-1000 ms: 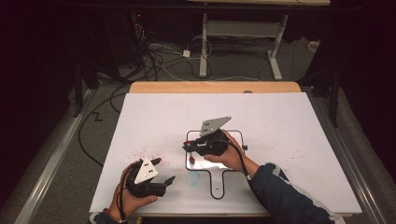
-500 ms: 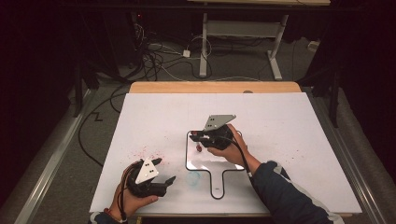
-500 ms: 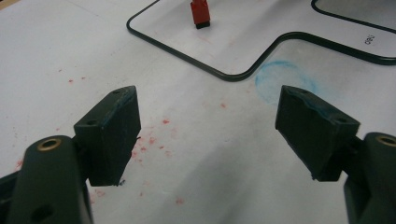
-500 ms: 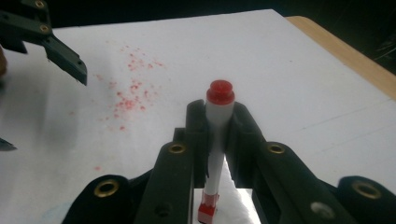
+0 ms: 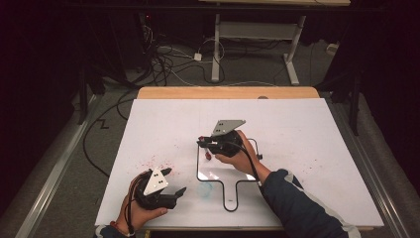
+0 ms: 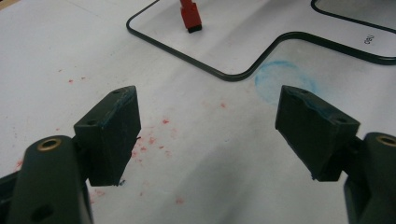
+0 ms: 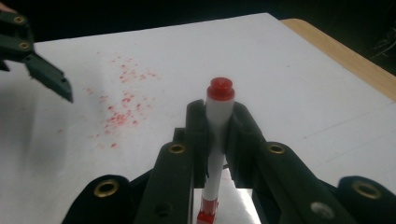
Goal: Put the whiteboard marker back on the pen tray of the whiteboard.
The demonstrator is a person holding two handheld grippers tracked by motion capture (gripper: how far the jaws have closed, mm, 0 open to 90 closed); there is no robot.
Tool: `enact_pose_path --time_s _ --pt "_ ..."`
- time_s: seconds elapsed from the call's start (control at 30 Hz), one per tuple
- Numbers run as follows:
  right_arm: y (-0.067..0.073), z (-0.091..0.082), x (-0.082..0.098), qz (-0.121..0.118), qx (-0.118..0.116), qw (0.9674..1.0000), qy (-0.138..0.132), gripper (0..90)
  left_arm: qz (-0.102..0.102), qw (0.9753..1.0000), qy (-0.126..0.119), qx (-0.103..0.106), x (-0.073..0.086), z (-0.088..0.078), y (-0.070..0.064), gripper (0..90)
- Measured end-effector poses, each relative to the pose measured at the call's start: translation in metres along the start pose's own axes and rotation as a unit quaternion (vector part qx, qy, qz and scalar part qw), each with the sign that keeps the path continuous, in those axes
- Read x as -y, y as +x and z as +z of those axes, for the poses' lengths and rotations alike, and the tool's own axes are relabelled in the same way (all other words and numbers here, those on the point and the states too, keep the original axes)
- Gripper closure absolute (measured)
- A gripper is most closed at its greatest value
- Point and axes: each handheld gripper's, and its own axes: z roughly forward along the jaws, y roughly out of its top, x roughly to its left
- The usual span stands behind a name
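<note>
Two tools work over a white, matte surface [image 5: 307, 129] in the high view. The left tool [image 5: 174, 183] rests near the front edge in a hand, a grey three-cornered plate on top, its black jaws spread apart with nothing between them. The right tool [image 5: 204, 144] sits over a clear, glossy board [image 5: 218, 171] with a thin dark rim, rounded corners and a looped handle; it is clamped on a slim marker [image 5: 208, 154], which hangs red-tipped over the board's upper left part. Fine red specks dot the surface beside the left tool, and a faint blue ring lies near the board's handle. Compared with a second ago, the right tool sits slightly farther up and left on the board, while the left tool lies where it was.

From the left gripper view, the two blocky, scuffed black pads [image 6: 112, 130] stand wide, bare speckled surface [image 6: 56, 42] between them. Ahead curves the board's dark rim [image 6: 196, 65], with the marker's red end [image 6: 190, 16] touching the board.

From the right gripper view, the jaws are pressed tight on the marker [image 7: 215, 140]: a smooth white cylindrical barrel with a rounded red cap at the far end and red at the near end, above the shiny board [image 7: 240, 205]. Red spatter marks the surface [image 7: 303, 70], whose wooden edge shows at the far right; the left tool [image 7: 46, 74] enters at the upper left.
</note>
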Motion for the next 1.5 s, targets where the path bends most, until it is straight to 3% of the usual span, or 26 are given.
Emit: enact_pose_path --time_s 0.13,0.2,0.3,0.47,0.53,0.6,0.83,0.97,1.03,1.3,1.5 --pt "-0.002 0.000 0.000 0.015 -0.022 0.9996 -0.002 81.5 -0.001 1.0000 -0.001 0.001 0.001 -0.001 0.001 21.3" --pt "0.004 -0.004 0.001 0.019 -0.046 0.9987 0.005 81.5 -0.002 1.0000 -0.001 0.000 0.001 -0.001 0.001 21.3" --pt "0.016 -0.013 0.004 0.009 -0.064 0.9979 0.012 81.5 -0.002 1.0000 -0.002 0.001 0.001 -0.001 0.001 21.3" --pt "0.027 -0.027 0.013 0.022 -0.085 0.9961 0.005 81.4 0.002 1.0000 0.000 0.000 0.000 0.000 -0.001 21.3" --pt "0.028 -0.031 0.014 0.015 -0.081 0.9966 0.007 81.4 0.004 1.0000 0.001 0.000 -0.001 0.000 -0.001 21.3" --pt "0.026 -0.038 0.015 0.025 -0.074 0.9969 -0.004 81.4 0.003 1.0000 0.001 0.000 -0.001 0.001 -0.001 21.3" --pt "0.016 -0.082 0.014 0.044 -0.051 0.9965 -0.050 81.3 0.001 1.0000 0.005 -0.003 0.000 0.001 0.000 21.3" --pt "0.013 -0.107 0.021 0.055 -0.032 0.9966 -0.052 81.3 0.000 1.0000 0.005 -0.007 0.000 0.001 0.001 21.3" --pt "0.010 -0.120 0.027 0.073 -0.023 0.9956 -0.054 81.3 -0.002 1.0000 0.005 -0.008 0.000 0.001 0.001 21.3" --pt "-0.006 -0.166 0.053 0.126 0.011 0.9910 -0.043 81.2 -0.005 0.9998 0.009 -0.014 0.002 0.001 0.002 21.3" --pt "-0.018 -0.179 0.069 0.172 0.037 0.9845 0.005 81.1 0.000 0.9998 0.012 -0.013 0.001 0.003 0.001 21.3"
